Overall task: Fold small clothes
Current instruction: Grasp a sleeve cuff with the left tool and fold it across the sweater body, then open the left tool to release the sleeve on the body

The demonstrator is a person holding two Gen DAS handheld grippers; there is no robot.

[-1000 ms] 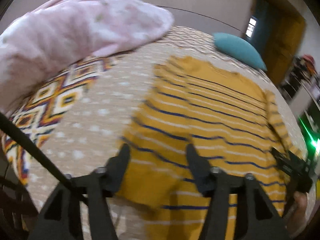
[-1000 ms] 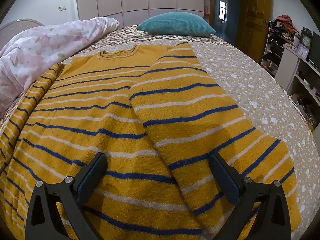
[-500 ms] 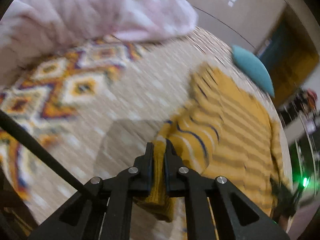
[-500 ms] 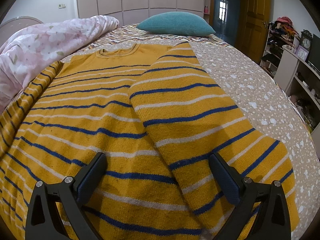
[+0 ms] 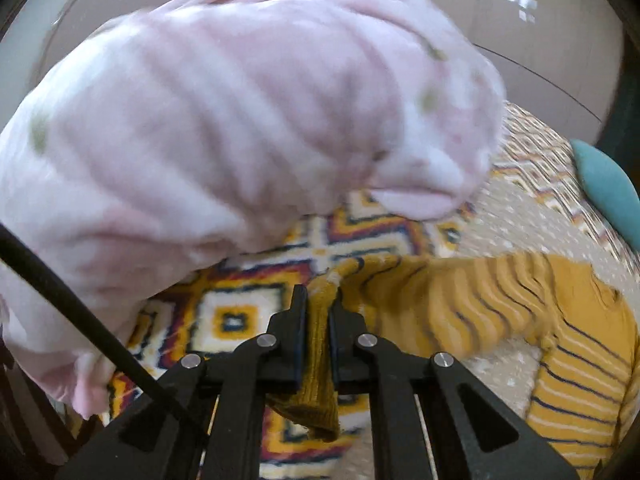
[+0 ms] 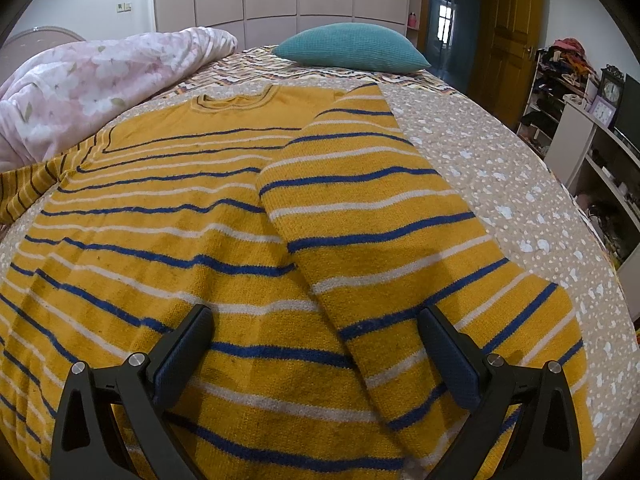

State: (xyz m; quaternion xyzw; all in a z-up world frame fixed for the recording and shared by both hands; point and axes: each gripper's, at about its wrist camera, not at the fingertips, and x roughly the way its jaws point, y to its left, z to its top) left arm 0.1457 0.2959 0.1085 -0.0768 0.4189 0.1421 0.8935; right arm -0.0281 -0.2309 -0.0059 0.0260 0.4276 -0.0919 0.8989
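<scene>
A mustard-yellow sweater (image 6: 224, 216) with blue and white stripes lies flat on the bed, its right sleeve (image 6: 380, 216) folded over the body. My left gripper (image 5: 318, 300) is shut on the cuff of the left sleeve (image 5: 320, 360). The sleeve (image 5: 460, 300) is stretched out sideways from the body toward the pink blanket. That sleeve shows at the left edge of the right wrist view (image 6: 28, 188). My right gripper (image 6: 316, 320) is open and empty, low over the sweater's lower part, fingers to either side of the folded sleeve's edge.
A pink floral blanket (image 5: 240, 120) is bunched close in front of the left gripper, also seen in the right wrist view (image 6: 88, 84). A teal pillow (image 6: 352, 48) lies at the bed's head. The bedspread (image 6: 480, 160) is beige and dotted. Shelves (image 6: 600, 152) stand to the right.
My left gripper shut on the left sleeve's cuff and pulled it outward, away from the body toward the pink blanket. The right gripper has stayed still and open.
</scene>
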